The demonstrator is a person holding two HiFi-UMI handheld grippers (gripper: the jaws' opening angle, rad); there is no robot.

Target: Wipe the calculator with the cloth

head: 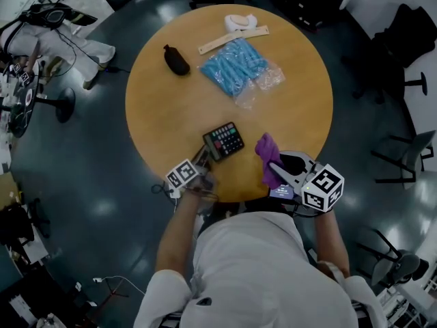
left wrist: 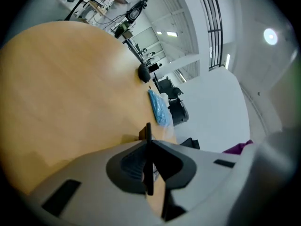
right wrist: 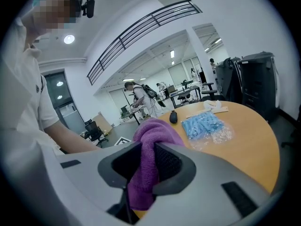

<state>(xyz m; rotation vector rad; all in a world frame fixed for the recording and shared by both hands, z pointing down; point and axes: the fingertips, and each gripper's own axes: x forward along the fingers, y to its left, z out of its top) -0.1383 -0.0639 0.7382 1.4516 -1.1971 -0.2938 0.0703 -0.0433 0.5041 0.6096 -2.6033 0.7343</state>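
The black calculator lies near the front edge of the round wooden table. My left gripper is shut on its near left corner. In the left gripper view the calculator shows edge-on as a thin dark plate clamped between the jaws of the left gripper. To the right of the calculator, my right gripper is shut on a purple cloth, which bunches up out of the jaws. The right gripper view shows the cloth pinched in the right gripper.
A clear bag of blue items lies at the table's middle back, with a black mouse-shaped object to its left. A cream strip and a white object sit at the far edge. Chairs stand around the table.
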